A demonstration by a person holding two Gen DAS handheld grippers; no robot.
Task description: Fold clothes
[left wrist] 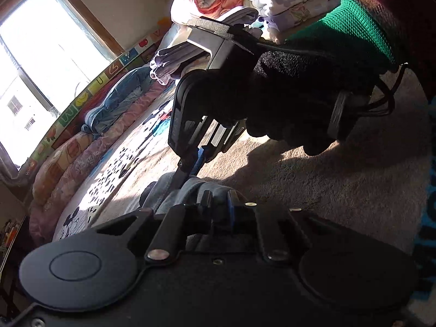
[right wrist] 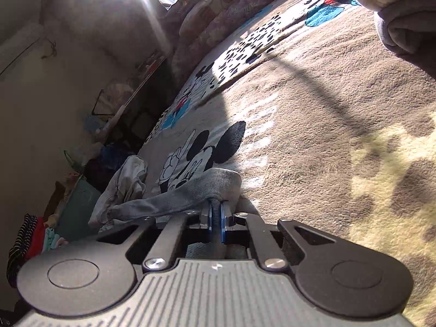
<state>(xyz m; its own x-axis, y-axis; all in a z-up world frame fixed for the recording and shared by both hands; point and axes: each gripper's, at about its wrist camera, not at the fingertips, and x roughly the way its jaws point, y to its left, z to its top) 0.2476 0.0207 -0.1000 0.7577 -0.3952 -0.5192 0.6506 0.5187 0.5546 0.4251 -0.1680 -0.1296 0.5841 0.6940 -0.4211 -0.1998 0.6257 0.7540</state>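
While both hand-held grippers, left (left wrist: pixel 218 200) and right (right wrist: pixel 216 212), pinch it, grey sock (right wrist: pixel 190 193): light, limp, ribbed; grip at edges.

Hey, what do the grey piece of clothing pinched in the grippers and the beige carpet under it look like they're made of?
The grey ribbed garment looks like a soft knit, probably cotton or a blend: fine parallel ribs, matte, limp folds where the right gripper clamps it. The left gripper also pinches it. The beige cartoon-print carpet looks like short synthetic pile: fuzzy, matte tufts, though the fibre itself can't be confirmed.
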